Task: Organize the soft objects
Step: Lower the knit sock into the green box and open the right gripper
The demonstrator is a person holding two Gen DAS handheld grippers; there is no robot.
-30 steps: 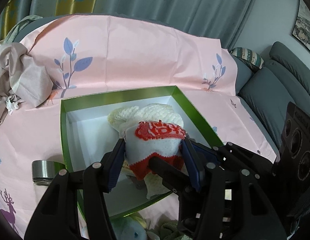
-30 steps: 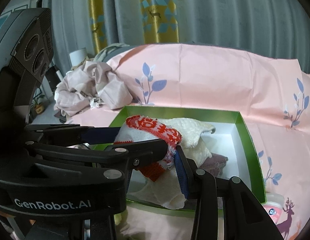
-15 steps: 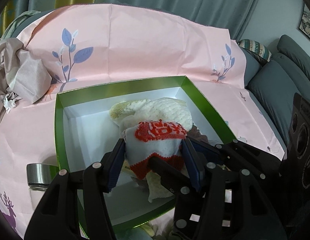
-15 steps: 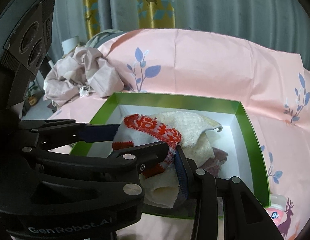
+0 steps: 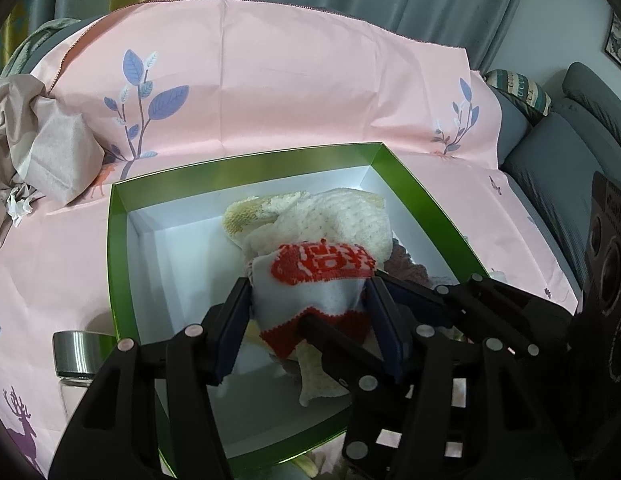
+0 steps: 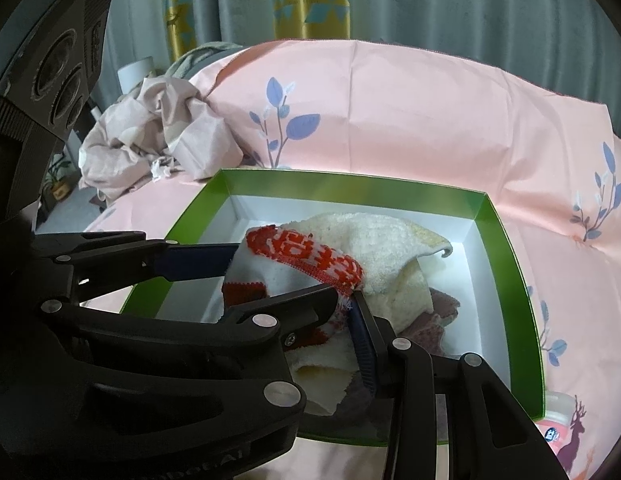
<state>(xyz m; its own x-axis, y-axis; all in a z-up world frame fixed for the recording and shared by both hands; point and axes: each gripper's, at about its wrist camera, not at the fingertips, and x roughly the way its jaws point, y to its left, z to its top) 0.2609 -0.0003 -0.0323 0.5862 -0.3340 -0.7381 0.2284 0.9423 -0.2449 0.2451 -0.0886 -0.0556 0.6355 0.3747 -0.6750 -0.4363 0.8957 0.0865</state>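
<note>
Both grippers clamp the red-and-white sock (image 5: 310, 292) over the green box (image 5: 118, 264), left gripper (image 5: 306, 312) and right gripper (image 6: 294, 296) tilted downward. Only the left view shows a steel-capped jar (image 5: 76, 354) outside the box's near-left corner.

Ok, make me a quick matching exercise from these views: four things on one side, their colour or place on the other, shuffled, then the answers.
Things:
1. sock
2. box
3. jar
4. crumpled cloth

Descriptions:
A. green rim, white inside
B. steel lid, outside the box
C. white and red, between both grippers
D. beige, heaped on the pink sheet

Pairs: 1-C, 2-A, 3-B, 4-D
</note>
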